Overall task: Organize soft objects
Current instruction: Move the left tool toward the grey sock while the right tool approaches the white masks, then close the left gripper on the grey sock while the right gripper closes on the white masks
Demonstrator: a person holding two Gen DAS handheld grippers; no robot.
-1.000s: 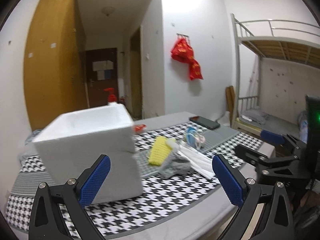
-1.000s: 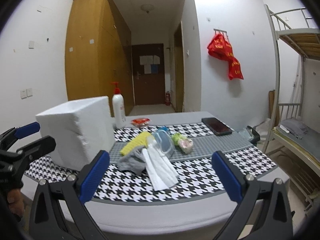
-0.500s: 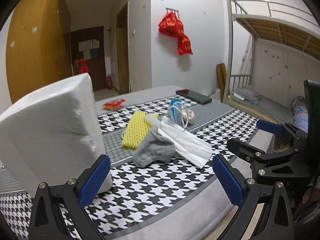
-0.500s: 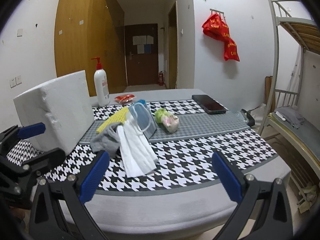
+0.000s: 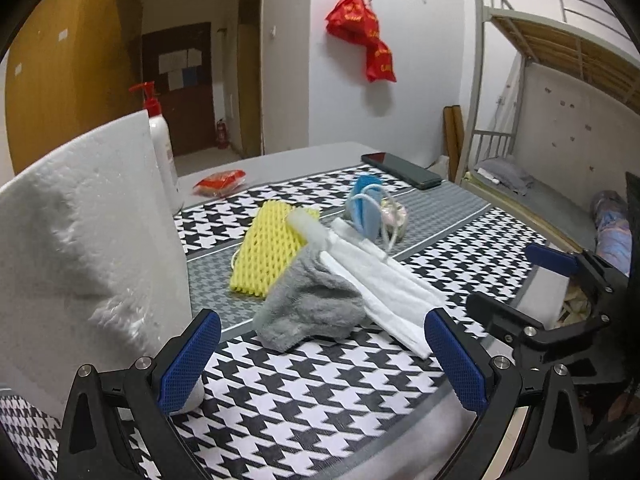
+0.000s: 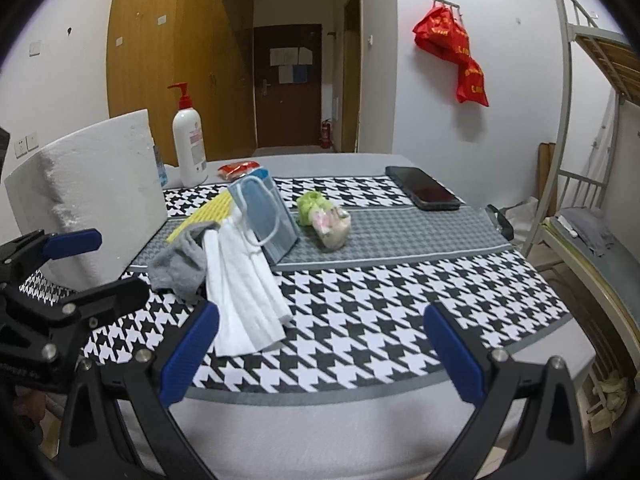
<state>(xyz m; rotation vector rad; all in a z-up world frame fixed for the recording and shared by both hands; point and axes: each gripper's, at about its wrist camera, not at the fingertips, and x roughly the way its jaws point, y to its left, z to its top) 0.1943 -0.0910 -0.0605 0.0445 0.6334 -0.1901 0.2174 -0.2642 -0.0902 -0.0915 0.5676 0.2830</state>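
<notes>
On the houndstooth-clothed worktop [image 6: 360, 320], a white foam block [image 5: 80, 248] is seen at the left, beside which a white folded cloth [image 6: 244, 292], yellow foam netting [image 5: 268, 248], a grey sock [image 5: 312, 312] and a blue face mask [image 6: 264, 216] are heaped, while the left tool [image 5: 320, 364] and right tool [image 6: 320, 356] are both held wide open and empty.

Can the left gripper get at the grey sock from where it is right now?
Probably yes. The left gripper is open and the grey sock lies just ahead between its fingers, nothing in between. The white cloth overlaps its far edge and may come along.
</notes>
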